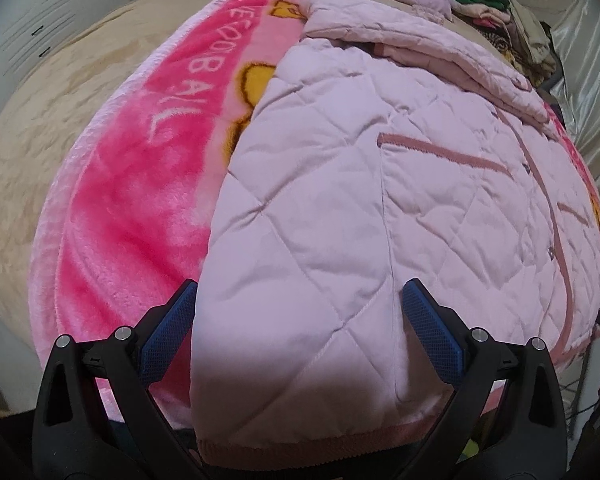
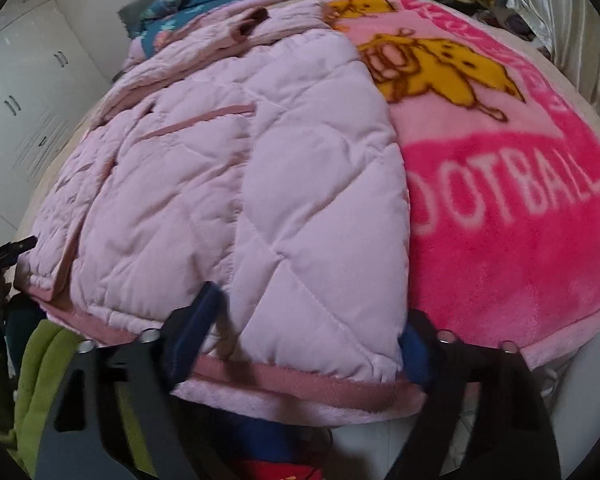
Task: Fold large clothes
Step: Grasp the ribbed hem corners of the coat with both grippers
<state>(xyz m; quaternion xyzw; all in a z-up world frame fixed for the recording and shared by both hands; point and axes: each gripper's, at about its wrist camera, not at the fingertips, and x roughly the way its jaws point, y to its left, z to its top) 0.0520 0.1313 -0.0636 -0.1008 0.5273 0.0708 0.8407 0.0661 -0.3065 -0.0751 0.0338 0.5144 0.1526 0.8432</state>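
From the left wrist we see our left tool (image 1: 298, 312) wide open, its pads straddling the hem corner of the quilted pink jacket (image 1: 360, 184), gripping nothing. The jacket lies flat on a pink blanket (image 1: 140, 208) on the bed (image 1: 40, 120).

From the right wrist, our right tool (image 2: 312, 320) is likewise spread open over the jacket's (image 2: 240, 184) other hem corner, with the blanket (image 2: 500, 240) to its right

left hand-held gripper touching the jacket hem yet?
Cannot tell. In the left wrist view the left hand-held gripper is open, its fingers straddling the quilted pink jacket near the hem; neither contact nor gap shows.
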